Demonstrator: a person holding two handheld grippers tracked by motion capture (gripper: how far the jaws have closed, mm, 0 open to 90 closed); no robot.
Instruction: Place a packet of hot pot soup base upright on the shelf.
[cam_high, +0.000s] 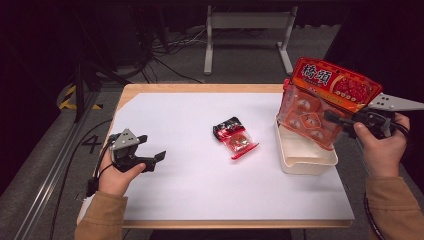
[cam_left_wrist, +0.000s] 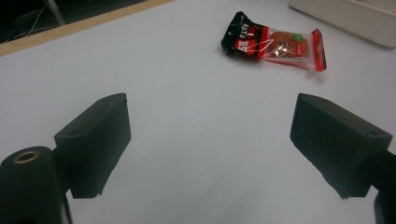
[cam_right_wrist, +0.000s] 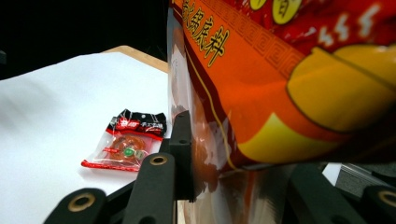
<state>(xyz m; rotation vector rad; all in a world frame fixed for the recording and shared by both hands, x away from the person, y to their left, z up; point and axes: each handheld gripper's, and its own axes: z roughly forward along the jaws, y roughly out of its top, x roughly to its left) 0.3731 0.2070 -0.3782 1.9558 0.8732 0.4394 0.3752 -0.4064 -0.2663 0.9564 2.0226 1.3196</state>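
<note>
Red bag (cam_high: 322, 102) above cream tray (cam_high: 306, 160)

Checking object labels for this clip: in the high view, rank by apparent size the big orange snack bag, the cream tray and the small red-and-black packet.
1. Big orange snack bag, held up nearer the camera in the right gripper, so its lead is unsure.
2. Cream tray, partly hidden behind the bag.
3. Small red-and-black packet, clearly smallest.

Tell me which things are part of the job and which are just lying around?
Part of the job:
right gripper, shut on the big orange bag
white bin, right under that bag

Just lying about:
small red packet, flat on the white sheet
left gripper, open and holding nothing
</note>
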